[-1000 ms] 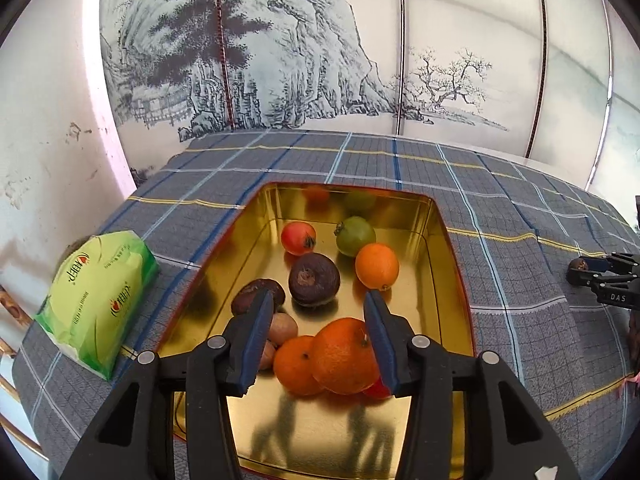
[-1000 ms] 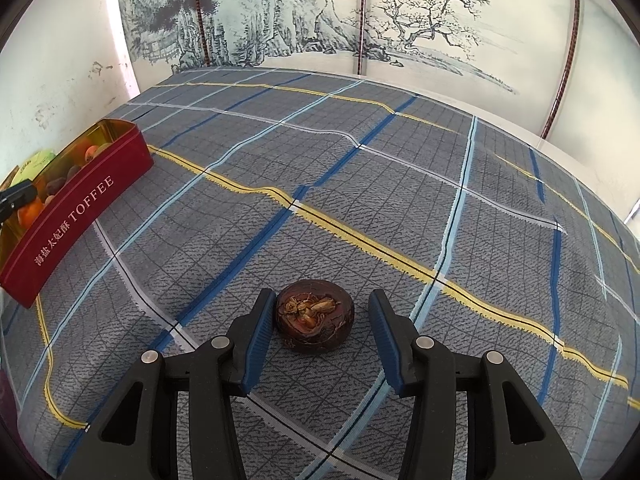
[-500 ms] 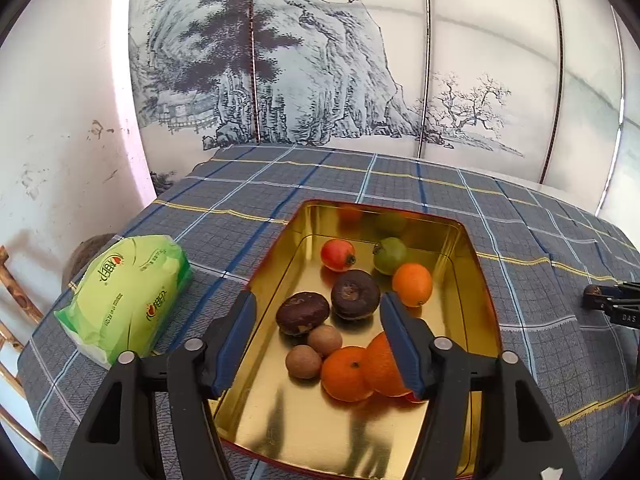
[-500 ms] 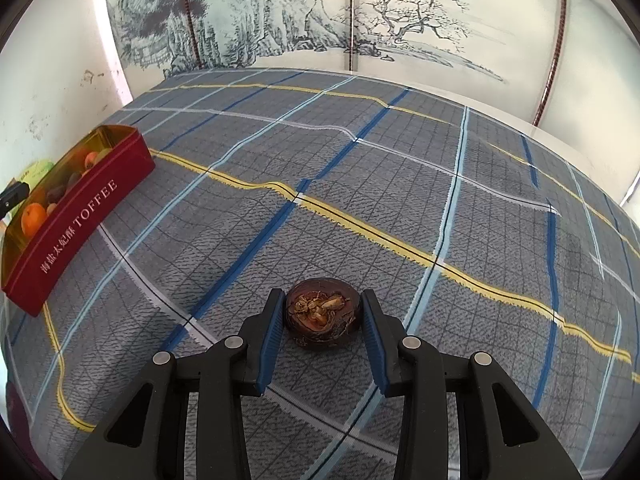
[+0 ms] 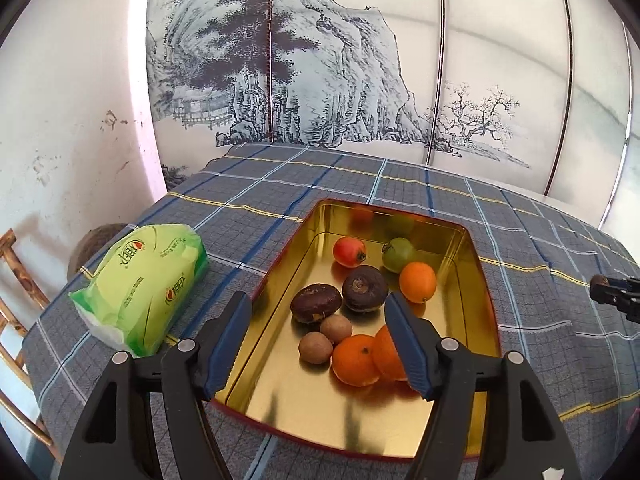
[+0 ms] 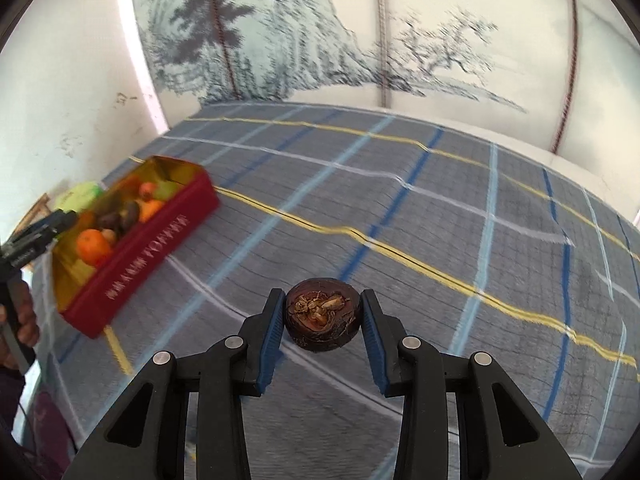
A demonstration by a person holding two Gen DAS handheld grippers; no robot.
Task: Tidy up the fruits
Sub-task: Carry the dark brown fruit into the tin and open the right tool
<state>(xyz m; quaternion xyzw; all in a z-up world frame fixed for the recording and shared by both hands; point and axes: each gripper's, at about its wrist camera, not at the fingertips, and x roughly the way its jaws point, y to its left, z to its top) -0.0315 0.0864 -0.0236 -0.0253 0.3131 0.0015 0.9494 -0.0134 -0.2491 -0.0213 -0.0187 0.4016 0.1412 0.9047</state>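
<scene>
A red tin with a gold inside [image 5: 280, 280] holds several fruits: oranges [image 5: 356, 360], a red fruit [image 5: 349, 252], a green fruit [image 5: 398, 254], dark brown fruits [image 5: 365, 289] and small brown ones [image 5: 316, 347]. My left gripper [image 5: 320, 340] is open and empty above the tin's near end. My right gripper [image 6: 323, 318] is shut on a dark brown fruit [image 6: 323, 314] and holds it above the checked cloth. The tin [image 6: 152, 236] shows at the left of the right wrist view. The right gripper also shows in the left wrist view [image 5: 612, 294].
A green tissue pack [image 5: 140, 284] lies left of the tin near the table's left edge. A grey checked cloth [image 6: 440, 220] covers the table. A painted screen [image 5: 320, 80] stands behind it. A wooden chair [image 5: 16, 280] is at the far left.
My right gripper has shut on the dark brown fruit, lifted it off the cloth and turned toward the tin. My left gripper has pulled back and up from the fruits.
</scene>
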